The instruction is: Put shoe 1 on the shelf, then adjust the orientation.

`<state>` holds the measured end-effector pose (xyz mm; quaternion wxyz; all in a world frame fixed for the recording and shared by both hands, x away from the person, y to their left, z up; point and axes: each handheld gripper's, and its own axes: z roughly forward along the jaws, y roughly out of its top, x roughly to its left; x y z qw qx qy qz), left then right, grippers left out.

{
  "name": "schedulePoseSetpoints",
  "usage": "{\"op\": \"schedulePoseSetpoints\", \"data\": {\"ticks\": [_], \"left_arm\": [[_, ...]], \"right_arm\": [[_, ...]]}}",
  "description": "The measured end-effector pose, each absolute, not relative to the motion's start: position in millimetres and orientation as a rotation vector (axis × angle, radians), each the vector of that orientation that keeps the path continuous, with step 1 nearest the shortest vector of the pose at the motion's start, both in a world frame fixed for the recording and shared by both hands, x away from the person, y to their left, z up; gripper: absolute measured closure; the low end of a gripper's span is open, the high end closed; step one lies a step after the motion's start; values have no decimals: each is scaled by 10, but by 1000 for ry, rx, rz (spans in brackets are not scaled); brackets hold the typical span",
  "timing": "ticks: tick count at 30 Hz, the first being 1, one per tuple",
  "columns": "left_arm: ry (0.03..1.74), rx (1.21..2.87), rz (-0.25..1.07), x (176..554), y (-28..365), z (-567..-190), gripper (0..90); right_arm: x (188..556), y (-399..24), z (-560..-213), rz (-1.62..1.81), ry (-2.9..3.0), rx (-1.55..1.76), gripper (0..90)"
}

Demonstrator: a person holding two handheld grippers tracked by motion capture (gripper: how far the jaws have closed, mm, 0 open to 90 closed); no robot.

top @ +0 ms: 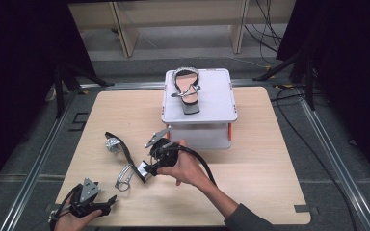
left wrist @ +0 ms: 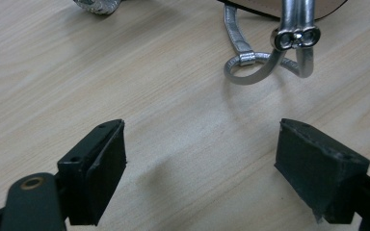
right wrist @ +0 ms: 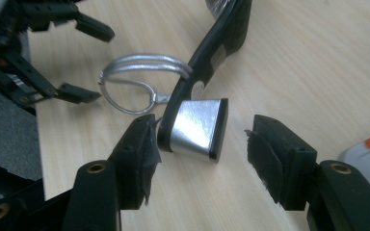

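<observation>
Heel block between your right jaws, not yet pinched

Going left to right: your left gripper (top: pixel 96 203) rests at the near left corner of the table (top: pixel 270 192), jaws wide apart with nothing in them, and the silver strap loops (left wrist: pixel 270 62) lie just ahead of it. Your right gripper (right wrist: pixel 200 139) has its jaws partly open around the silver heel block (right wrist: pixel 197 127) of the sandal (top: pixel 127 161) lying on its side; the left pad looks to be touching the sole edge, though I can't be sure, and the right pad stands clear. If you close now, the slanted, glossy block may squirt out toward you, or the sandal may pivot on the wood. A second sandal (top: pixel 187 91) sits on the white stand (top: pixel 219 103) beyond your right gripper; a swinging strap could snag it.
</observation>
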<state>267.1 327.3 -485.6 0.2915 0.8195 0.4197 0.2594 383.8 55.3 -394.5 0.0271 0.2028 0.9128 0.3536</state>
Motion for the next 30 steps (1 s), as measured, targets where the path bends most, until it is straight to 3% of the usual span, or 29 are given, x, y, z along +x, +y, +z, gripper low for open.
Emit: {"op": "schedulePoseSetpoints", "data": {"ticks": [16,19,20,23,30], "left_arm": [[1138,2171,694,2663,3269,-4861,178],[1048,2221,699,2698,3306,-4846,177],[1138,2182,696,2652,3282,-4855,178],[1201,2165,690,2622,3273,-4854,177],[1187,2161,678,2627,3264,-4862,178]], "right_arm": [[3798,1112,-4258,1016,2785,475,449],[3821,1240,-4339,963,2781,481,449],[3841,1284,-4375,949,2779,463,451],[3866,1359,-4436,919,2785,468,465],[4034,1391,-4516,960,2802,709,585]]}}
